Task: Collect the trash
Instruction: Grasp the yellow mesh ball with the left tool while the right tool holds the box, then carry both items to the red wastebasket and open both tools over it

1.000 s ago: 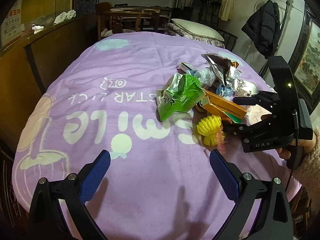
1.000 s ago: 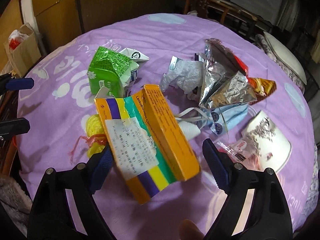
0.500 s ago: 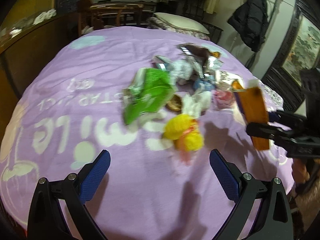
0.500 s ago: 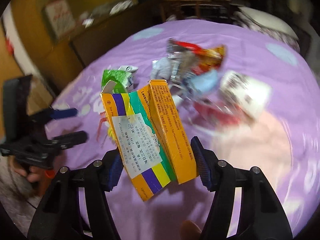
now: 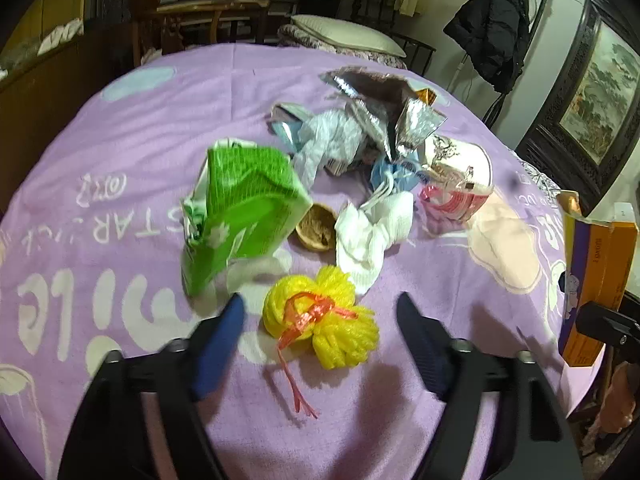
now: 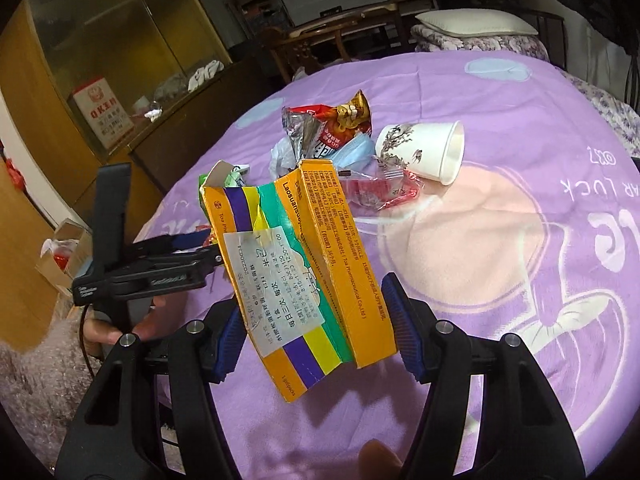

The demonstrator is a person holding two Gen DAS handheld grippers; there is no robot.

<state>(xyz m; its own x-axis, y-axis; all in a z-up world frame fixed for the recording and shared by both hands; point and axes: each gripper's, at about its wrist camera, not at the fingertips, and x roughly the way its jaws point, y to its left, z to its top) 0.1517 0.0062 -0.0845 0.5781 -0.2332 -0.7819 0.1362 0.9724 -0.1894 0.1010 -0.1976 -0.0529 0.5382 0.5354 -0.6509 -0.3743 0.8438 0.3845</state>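
My right gripper (image 6: 316, 332) is shut on an orange medicine box (image 6: 304, 264) and holds it up above the purple blanket (image 6: 500, 240); the box also shows at the right edge of the left wrist view (image 5: 596, 280). My left gripper (image 5: 320, 320) is open, its fingers on either side of a yellow foam net with a red string (image 5: 320, 320) lying on the blanket. Behind it lie a green carton (image 5: 240, 208), white tissue (image 5: 372, 236), a brown shell (image 5: 316, 226), a blue mask (image 5: 394, 172), foil wrappers (image 5: 384, 96) and a paper cup (image 5: 460, 168).
A red wrapper (image 6: 380, 192) lies by the paper cup (image 6: 424, 152). A wooden cabinet (image 6: 100, 92) stands to the left, a cardboard box (image 6: 60, 256) on the floor. Chairs and a pillow (image 5: 344, 34) stand behind the table; a black coat (image 5: 492, 32) hangs at the right.
My right gripper has lifted the orange box off the pile and carried it right, off to the table's edge. My left gripper has moved forward and narrowed around the yellow net.
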